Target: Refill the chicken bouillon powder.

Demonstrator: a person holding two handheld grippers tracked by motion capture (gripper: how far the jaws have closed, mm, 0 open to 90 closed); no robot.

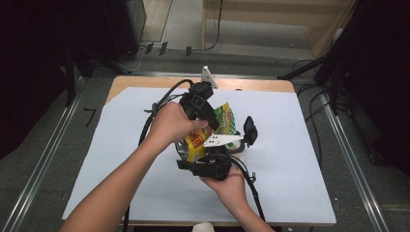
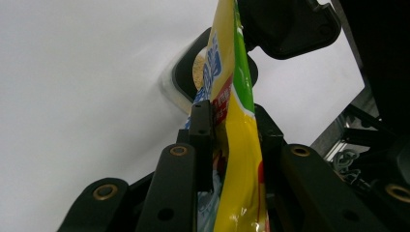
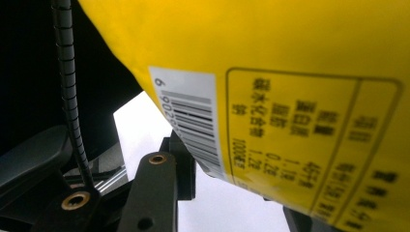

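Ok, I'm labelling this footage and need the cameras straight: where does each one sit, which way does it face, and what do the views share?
High view: above the person's side, facing forward and down on the table; both forearms, left gripper and right gripper.
Left gripper view: on that gripper, along its jaws clamping the yellow packet edge-on, toward a black bowl.
Right gripper view: on that gripper, close against the packet's barcode side.
Shared: all three show the yellow packet.

A: Looks like a lab or recording studio, not a home.
B: Agreed. Wooden table point(image 1: 251, 85) under a white paper sheet point(image 1: 285, 159), metal floor rails point(image 1: 348, 159), loose black cables point(image 1: 314, 104) on grey carpet point(image 1: 72, 140), dark stands point(image 1: 333, 67) w/ gear around.
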